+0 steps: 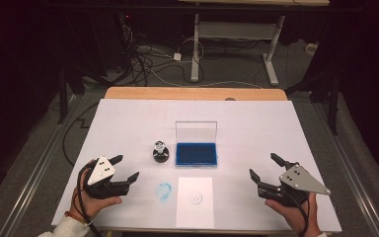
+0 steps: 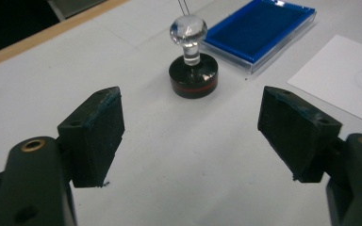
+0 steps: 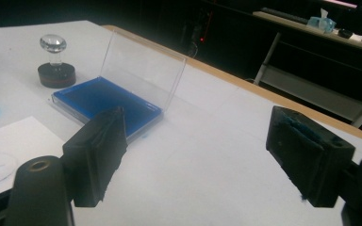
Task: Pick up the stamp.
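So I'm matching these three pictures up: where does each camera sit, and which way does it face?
High view: above the person's side, facing forward and down on the table; shows both hands, left gripper and right gripper.
Left gripper view: on the left gripper, facing along its open jaws to the stamp, with the ink pad behind it.
Right gripper view: on the right gripper, between open jaws, facing the ink pad and dark desks beyond.
Shared: the gripper views both show stamp, ink pad and paper.

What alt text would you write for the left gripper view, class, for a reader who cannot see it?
A round black stamp with a clear knob stands upright on the white table, ahead of the left gripper, whose black jaws are open and empty. Behind it lies an open blue ink pad, with a paper sheet at right.
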`<state>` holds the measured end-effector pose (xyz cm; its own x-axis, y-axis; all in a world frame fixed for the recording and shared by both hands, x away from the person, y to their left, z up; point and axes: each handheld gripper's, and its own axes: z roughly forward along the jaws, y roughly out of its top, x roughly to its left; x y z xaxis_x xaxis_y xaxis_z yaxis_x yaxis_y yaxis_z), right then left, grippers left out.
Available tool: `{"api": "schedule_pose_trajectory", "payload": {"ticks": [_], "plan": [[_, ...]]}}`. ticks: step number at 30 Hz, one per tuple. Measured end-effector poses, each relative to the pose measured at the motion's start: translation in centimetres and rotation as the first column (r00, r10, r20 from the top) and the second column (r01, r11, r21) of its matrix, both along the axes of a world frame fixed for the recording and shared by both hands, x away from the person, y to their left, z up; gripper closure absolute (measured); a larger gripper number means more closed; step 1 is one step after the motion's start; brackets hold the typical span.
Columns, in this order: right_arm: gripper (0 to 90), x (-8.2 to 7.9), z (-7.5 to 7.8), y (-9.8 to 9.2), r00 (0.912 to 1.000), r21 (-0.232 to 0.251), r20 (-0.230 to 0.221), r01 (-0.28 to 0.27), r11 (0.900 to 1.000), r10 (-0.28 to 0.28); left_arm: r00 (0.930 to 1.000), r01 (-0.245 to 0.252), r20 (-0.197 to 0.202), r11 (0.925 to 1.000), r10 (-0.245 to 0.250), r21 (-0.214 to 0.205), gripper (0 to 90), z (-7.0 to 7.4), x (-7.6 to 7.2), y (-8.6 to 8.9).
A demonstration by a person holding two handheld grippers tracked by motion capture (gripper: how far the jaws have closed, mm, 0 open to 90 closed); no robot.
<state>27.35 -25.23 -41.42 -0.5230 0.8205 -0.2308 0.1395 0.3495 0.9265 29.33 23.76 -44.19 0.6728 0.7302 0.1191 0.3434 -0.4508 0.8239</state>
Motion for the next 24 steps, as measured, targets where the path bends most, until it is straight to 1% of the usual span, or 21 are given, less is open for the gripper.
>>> {"api": "schedule_pose_trajectory", "payload": {"ticks": [2,3,4,5,6,7,9,13,15,16,17,19,21,22,23,24], "plan": [[21.6,0.1,-0.1,0.1,1.0000,-0.013,-0.001,-0.002,0.9999,0.002,0.9999,-0.009,-0.010,0.9999,0.009,0.005,22.7,-0.1,0.2,-0.1],[21.6,0.1,-0.2,0.2,1.0000,-0.016,-0.006,-0.005,0.9999,0.005,0.9995,-0.027,-0.014,0.9995,0.027,0.016,22.7,-0.1,0.2,-0.1],[21.7,0.1,-0.2,0.2,0.9999,-0.020,-0.008,-0.006,0.9998,0.006,0.9993,-0.034,-0.011,0.9994,0.034,0.004,22.7,0.0,0.2,-0.1],[21.7,0.2,-0.3,0.3,0.9999,-0.027,-0.009,-0.007,0.9996,0.007,0.9993,-0.034,-0.011,0.9994,0.034,0.004,22.2,0.0,0.2,-0.1],[21.7,0.2,-0.3,0.4,0.9999,-0.027,-0.014,-0.005,0.9996,0.005,0.9992,-0.040,-0.011,0.9992,0.040,-0.010,22.0,0.3,0.2,0.0],[21.8,0.2,-0.3,0.4,0.9999,-0.030,-0.015,-0.008,0.9995,0.007,0.9990,-0.045,-0.007,0.9990,0.045,-0.005,21.8,0.4,0.2,0.0],[21.7,0.3,-0.4,0.5,0.9998,-0.041,-0.016,-0.010,0.9991,0.009,0.9990,-0.041,-0.017,0.9991,0.041,-0.001,19.8,0.5,0.2,0.2],[21.7,0.2,-0.5,0.6,0.9996,-0.051,-0.025,-0.013,0.9986,0.012,0.9987,-0.044,-0.025,0.9988,0.045,0.020,19.8,1.1,0.8,0.3],[21.7,0.2,-0.5,0.6,0.9995,-0.061,-0.031,-0.012,0.9980,0.010,0.9990,-0.030,-0.032,0.9995,0.030,0.012,19.7,1.7,1.4,0.1],[21.7,0.2,-0.5,0.6,0.9995,-0.062,-0.030,-0.012,0.9980,0.010,0.9990,-0.030,-0.032,0.9995,0.030,0.012,19.7,1.7,1.4,0.1],[21.8,0.2,-0.5,0.6,0.9994,-0.062,-0.031,-0.014,0.9980,0.012,0.9982,0.005,-0.060,0.9998,-0.004,0.019,19.7,2.1,2.2,-0.2],[21.8,0.3,-0.5,0.7,0.9993,-0.069,-0.034,-0.014,0.9975,0.012,0.9959,0.032,-0.086,0.9985,-0.028,0.045,19.7,2.4,2.9,-0.6],[21.8,0.3,-0.6,0.7,0.9993,-0.077,-0.035,-0.016,0.9969,0.013,0.9946,0.026,-0.102,0.9960,-0.017,0.086,21.9,2.7,3.7,-0.9],[21.8,0.3,-0.6,0.7,0.9993,-0.077,-0.036,-0.015,0.9969,0.012,0.9928,0.030,-0.118,0.9954,-0.019,0.091,21.8,2.8,4.1,-1.0],[21.9,0.3,-0.6,0.7,0.9992,-0.075,-0.039,-0.016,0.9970,0.013,0.9899,0.037,-0.139,0.9960,-0.026,0.081,21.4,3.0,4.6,-1.1],[22.0,0.3,-0.7,0.8,0.9990,-0.078,-0.043,-0.015,0.9968,0.012,0.9899,0.037,-0.139,0.9960,-0.026,0.081,21.4,3.0,4.6,-1.1]]}}
